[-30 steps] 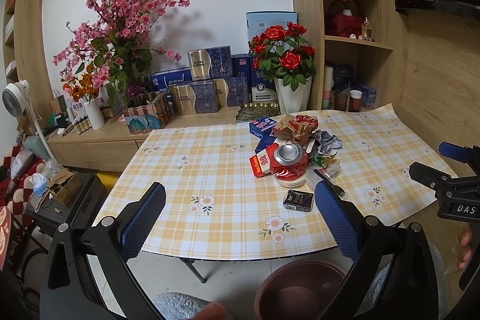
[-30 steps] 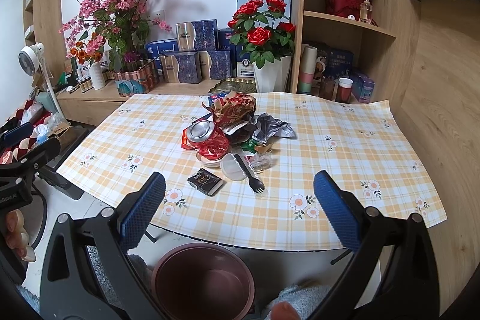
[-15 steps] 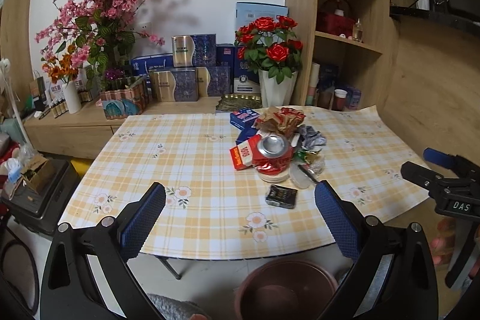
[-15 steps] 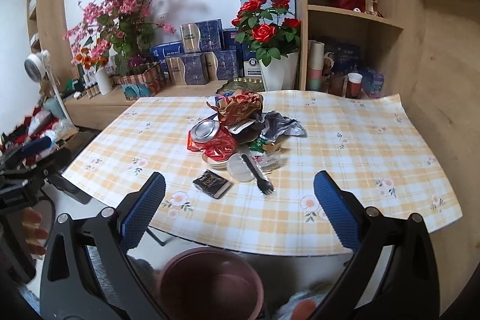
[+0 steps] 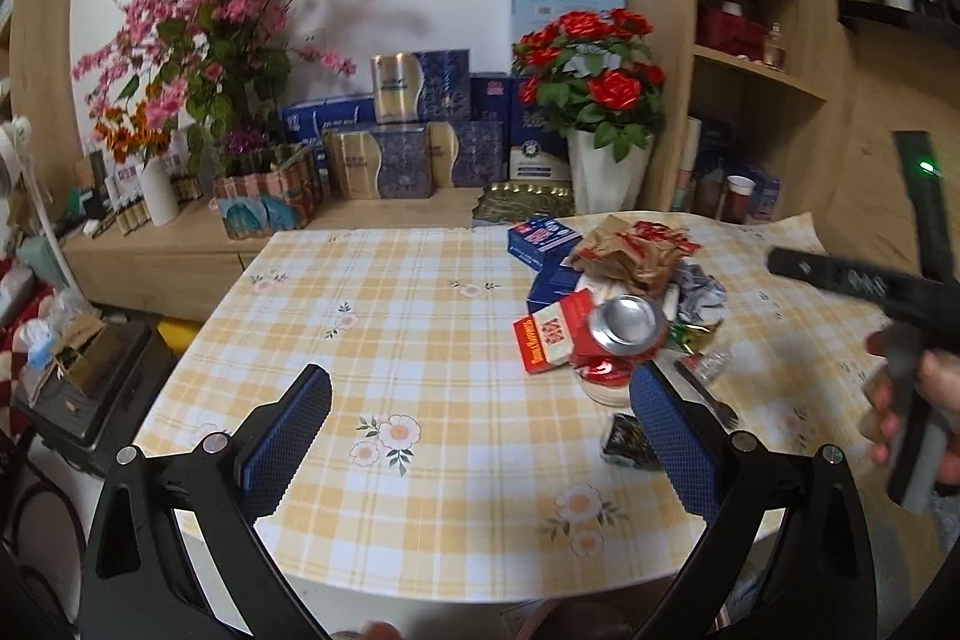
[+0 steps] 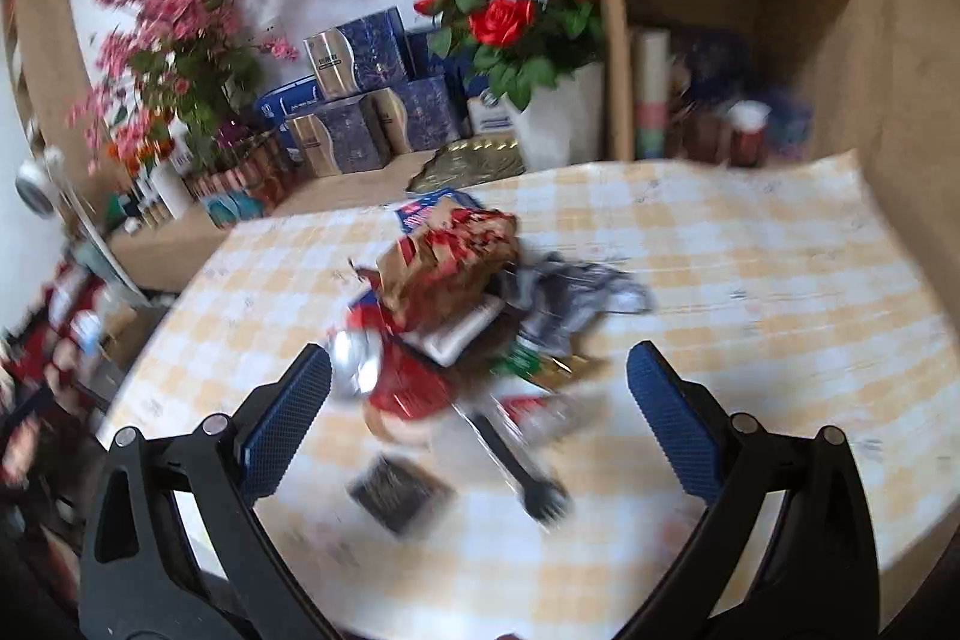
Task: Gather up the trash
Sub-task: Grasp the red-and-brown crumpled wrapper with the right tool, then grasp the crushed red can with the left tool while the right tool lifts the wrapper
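Closing in on the trash pile, both sets of jaws gaping wide and empty.

Sitting ahead of the right gripper (image 6: 478, 421) between its jaws: fork (image 6: 522, 466), dark packet (image 6: 399, 487), crushed can (image 6: 360, 364). Lying off the left gripper (image 5: 480, 427) beside its right jaw. Likely weighing little, crumpling easily; probably best pinching the stiff fork handle or the can's dented sides.

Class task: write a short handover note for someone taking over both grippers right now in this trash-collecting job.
Left gripper: open, empty, over the near table edge.
Right gripper: open, empty, facing the pile; view blurred.
Trash heaped on the yellow checked tablecloth: crushed red drink can, crumpled brown paper bag, black plastic fork, small dark packet.
Done: nothing collected.
Left: all of it.
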`<state>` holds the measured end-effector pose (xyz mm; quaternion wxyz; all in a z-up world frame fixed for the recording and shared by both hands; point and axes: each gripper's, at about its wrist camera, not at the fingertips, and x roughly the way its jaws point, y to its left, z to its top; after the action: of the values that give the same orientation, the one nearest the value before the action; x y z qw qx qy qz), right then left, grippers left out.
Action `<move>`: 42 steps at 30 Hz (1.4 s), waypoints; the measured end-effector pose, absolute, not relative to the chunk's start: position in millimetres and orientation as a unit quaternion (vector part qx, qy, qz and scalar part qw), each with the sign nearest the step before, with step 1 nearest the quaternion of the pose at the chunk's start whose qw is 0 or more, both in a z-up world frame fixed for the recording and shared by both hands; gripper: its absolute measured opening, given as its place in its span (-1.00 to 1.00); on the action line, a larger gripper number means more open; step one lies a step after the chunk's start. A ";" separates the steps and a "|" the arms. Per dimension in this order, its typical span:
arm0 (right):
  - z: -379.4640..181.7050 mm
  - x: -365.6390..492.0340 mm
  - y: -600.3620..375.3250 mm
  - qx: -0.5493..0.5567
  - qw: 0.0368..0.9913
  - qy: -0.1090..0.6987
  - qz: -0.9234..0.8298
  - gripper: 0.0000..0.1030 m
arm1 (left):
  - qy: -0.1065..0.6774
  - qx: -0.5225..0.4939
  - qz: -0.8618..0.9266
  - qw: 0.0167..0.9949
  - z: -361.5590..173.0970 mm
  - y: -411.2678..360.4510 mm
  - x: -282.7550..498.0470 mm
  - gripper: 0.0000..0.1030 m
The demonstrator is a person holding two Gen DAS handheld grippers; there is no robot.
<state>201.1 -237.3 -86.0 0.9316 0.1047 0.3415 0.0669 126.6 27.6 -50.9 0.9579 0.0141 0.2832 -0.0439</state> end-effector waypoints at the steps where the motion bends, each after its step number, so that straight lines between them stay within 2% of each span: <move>1: -89.9 215.4 -236.1 0.113 0.929 0.346 0.068 0.89 | 0.285 0.007 -0.044 0.957 -53.9 30.3 133.7 0.89; 6: -111.2 282.7 -226.0 0.142 0.914 0.375 0.067 0.89 | 0.293 -0.009 -0.035 0.955 -70.0 36.0 157.1 0.89; 13: -139.2 334.8 -216.9 0.187 0.889 0.416 0.051 0.88 | 0.308 -0.019 -0.045 0.950 -93.4 37.1 176.0 0.89; 15: -147.7 340.0 -217.6 0.198 0.879 0.431 0.049 0.63 | 0.312 -0.018 -0.052 0.949 -98.8 35.1 177.3 0.89; 16: -152.2 342.1 -219.5 0.212 0.872 0.438 0.050 0.61 | 0.313 -0.020 -0.057 0.948 -101.6 34.3 178.5 0.89; 17: -155.7 342.1 -223.3 0.240 0.865 0.436 0.060 0.42 | 0.314 -0.021 -0.061 0.947 -103.4 33.1 178.6 0.89; 18: -156.2 341.3 -225.3 0.255 0.862 0.433 0.070 0.15 | 0.316 -0.024 -0.069 0.946 -105.8 32.3 179.4 0.89; 21: -146.1 332.1 -223.3 0.257 0.868 0.416 0.091 -0.04 | 0.323 -0.034 -0.088 0.942 -110.6 28.5 180.7 0.89; 30: -96.5 286.5 -232.3 0.235 0.912 0.315 0.121 -0.09 | 0.350 -0.057 -0.157 0.922 -126.3 -5.5 195.7 0.89; 35: -81.8 245.8 -257.7 0.225 0.927 0.273 0.123 -0.09 | 0.334 0.015 -0.198 0.921 -135.1 -39.0 207.2 0.89; 40: -88.4 209.8 -288.3 0.232 0.928 0.269 0.110 -0.09 | 0.297 0.151 -0.216 0.918 -156.2 -68.0 225.0 0.88; 42: -93.8 199.1 -298.4 0.234 0.927 0.274 0.102 -0.09 | 0.292 0.194 -0.219 0.911 -166.4 -75.9 233.6 0.81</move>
<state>199.1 -298.4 -93.8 0.9271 0.2345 0.2739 0.1024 233.6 -75.9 -166.4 0.9106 0.1939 0.2924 -0.2186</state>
